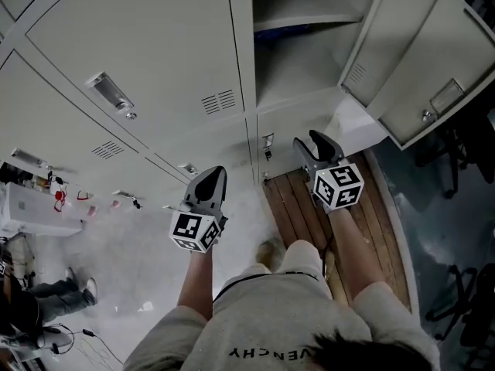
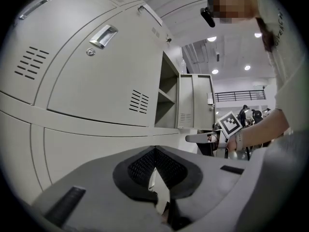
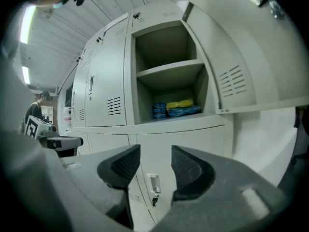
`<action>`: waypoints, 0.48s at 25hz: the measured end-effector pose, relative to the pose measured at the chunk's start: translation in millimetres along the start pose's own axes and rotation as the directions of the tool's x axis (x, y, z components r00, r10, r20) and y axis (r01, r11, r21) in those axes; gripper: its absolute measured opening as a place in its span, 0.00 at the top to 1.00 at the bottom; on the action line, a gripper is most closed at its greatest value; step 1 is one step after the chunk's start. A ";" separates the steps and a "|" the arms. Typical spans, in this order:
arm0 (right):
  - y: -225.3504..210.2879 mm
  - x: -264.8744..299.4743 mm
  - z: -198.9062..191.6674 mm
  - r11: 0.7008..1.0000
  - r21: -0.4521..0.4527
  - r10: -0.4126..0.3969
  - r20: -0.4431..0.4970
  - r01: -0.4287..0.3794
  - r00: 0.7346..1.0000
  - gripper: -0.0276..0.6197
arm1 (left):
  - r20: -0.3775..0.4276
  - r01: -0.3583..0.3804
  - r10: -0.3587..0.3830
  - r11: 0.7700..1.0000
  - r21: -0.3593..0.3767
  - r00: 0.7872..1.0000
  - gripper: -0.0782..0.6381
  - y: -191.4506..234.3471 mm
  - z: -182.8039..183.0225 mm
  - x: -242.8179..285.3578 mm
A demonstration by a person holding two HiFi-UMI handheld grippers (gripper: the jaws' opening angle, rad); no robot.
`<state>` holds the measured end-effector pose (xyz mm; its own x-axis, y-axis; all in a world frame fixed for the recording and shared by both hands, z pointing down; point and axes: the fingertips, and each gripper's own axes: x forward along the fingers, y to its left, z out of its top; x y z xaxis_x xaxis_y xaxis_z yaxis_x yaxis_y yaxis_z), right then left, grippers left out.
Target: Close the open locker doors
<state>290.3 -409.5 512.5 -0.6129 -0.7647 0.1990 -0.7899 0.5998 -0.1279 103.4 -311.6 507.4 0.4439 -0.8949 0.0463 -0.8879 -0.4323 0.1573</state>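
Note:
A bank of grey lockers [image 1: 155, 68] stands before me. One upper compartment [image 1: 298, 49] is open, and its door [image 1: 421, 60] swings out to the right. In the right gripper view that compartment [image 3: 166, 76] holds a shelf with blue and yellow packets [image 3: 176, 108], and its door [image 3: 241, 57] hangs at the right. My right gripper [image 3: 155, 153] is open and empty, a short way from the shut lower door with its latch [image 3: 153, 183]. My left gripper [image 2: 155, 151] is shut on nothing, level and close to the shut doors [image 2: 96, 81] left of the open one.
Below the open locker lies a wooden slatted platform [image 1: 379, 230]. Dark office chairs [image 1: 464, 153] stand to the right. At the left are a white table with small items [image 1: 39, 207] and another person's legs [image 1: 46, 292].

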 end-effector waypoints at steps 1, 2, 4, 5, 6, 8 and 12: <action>-6.4 -10.4 0.4 1.000 0.002 -0.021 0.005 0.021 1.000 0.67 | 0.001 0.020 -0.020 1.000 0.003 1.000 0.90 -6.4 0.6 4.3; -12.9 -21.2 0.8 0.999 0.005 -0.043 0.010 0.043 0.999 0.67 | 0.000 0.039 -0.039 0.999 0.004 0.999 0.90 -13.4 0.8 8.7; -26.9 -43.8 1.9 0.996 0.011 -0.087 0.019 0.087 0.996 0.67 | -0.002 0.080 -0.080 0.997 0.004 0.997 0.90 -29.6 0.6 18.1; -34.6 -55.4 2.7 0.994 0.014 -0.111 0.024 0.111 0.993 0.67 | -0.003 0.103 -0.103 0.995 0.005 0.995 0.90 -38.8 0.7 23.4; -42.6 -67.1 3.7 0.990 0.020 -0.137 0.029 0.136 0.990 0.67 | -0.003 0.129 -0.129 0.992 0.007 0.992 0.90 -48.5 0.9 28.9; -58.4 -90.7 5.1 0.981 0.039 -0.190 0.041 0.189 0.981 0.67 | -0.005 0.181 -0.181 0.983 0.012 0.984 0.90 -68.2 1.4 39.6; -87.7 -136.4 6.7 0.956 0.067 -0.290 0.054 0.286 0.956 0.67 | -0.007 0.267 -0.267 0.964 0.018 0.964 0.90 -104.6 2.9 57.8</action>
<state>443.1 -359.3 490.1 -0.3579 -0.9172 0.1750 -0.9318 0.3387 -0.1306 221.6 -318.5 490.7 0.6657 -0.7462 0.0097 -0.7391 -0.6575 0.1466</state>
